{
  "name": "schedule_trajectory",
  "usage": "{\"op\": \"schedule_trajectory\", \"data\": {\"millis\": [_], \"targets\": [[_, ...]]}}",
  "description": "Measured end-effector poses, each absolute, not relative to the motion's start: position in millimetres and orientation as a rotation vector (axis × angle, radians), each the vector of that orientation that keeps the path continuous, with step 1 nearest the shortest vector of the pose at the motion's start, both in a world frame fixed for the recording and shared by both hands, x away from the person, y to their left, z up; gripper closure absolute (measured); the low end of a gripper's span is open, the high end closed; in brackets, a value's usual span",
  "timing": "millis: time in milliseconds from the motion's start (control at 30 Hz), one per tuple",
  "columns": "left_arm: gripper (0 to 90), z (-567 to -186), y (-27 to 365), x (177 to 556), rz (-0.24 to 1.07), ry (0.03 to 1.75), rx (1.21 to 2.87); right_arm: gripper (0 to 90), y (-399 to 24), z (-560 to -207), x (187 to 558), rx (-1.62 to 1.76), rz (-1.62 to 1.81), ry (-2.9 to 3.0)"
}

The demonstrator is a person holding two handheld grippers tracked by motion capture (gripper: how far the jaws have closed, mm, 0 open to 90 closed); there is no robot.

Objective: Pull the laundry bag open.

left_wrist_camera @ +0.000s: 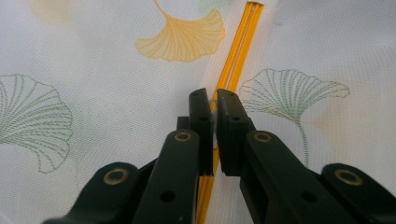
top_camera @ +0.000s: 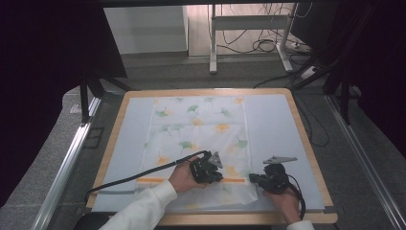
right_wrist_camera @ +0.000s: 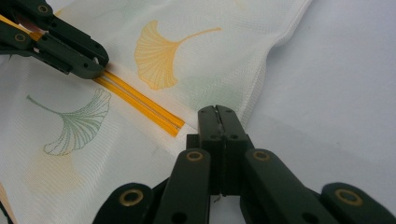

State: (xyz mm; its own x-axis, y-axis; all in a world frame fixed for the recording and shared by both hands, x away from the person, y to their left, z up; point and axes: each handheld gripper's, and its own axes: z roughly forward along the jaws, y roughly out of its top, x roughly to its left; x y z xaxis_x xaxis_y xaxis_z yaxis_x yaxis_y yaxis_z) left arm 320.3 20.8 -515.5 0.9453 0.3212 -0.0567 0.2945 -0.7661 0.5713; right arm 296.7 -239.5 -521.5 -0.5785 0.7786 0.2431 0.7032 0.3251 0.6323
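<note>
Two grippers working the orange zipper on a ginkgo-print mesh bag

The white mesh bag (top_camera: 198, 143) with green and yellow ginkgo leaves lies flat in the middle of the pale sheet (top_camera: 273, 124) on the wooden table (top_camera: 306, 143), with its orange zipper (top_camera: 152, 180) running across the near end. The left gripper (left_wrist_camera: 213, 105) is right over that zipper, jaws nearly closed with only a thin slit between them; something small and pale sits in the slit at the tips, maybe the zipper pull, but I can't tell for sure. The right gripper (right_wrist_camera: 218, 116) is at the bag's near right edge, just past the end of the zipper, jaws pressed fully together on the bag's edge. The two grippers are near each other but apart.
</note>
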Motion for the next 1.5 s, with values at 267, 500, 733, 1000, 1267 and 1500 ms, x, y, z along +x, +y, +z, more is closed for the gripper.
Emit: {"op": "schedule_trajectory", "data": {"millis": [267,500,733,1000,1267,1500], "targets": [[86.6,-517.0,36.7,321.6,0.035,0.476,2.475,89.8,-239.7,-521.6,296.7,1.385,1.096,2.471],[86.6,-517.2,45.0,320.7,0.040,0.484,2.476,89.8,-239.6,-521.5,296.4,1.385,1.095,2.472],[86.6,-518.1,57.8,318.8,0.035,0.504,2.469,89.8,-239.8,-521.5,296.3,1.380,1.095,2.475],[86.5,-518.7,68.0,316.6,0.031,0.516,2.465,89.8,-239.7,-521.6,296.2,1.379,1.096,2.474],[86.5,-519.6,78.1,315.1,0.027,0.532,2.455,89.8,-239.9,-521.6,296.2,1.378,1.097,2.476],[86.5,-519.4,87.6,314.3,0.044,0.547,2.465,89.8,-239.8,-521.8,296.1,1.376,1.098,2.474]]}}
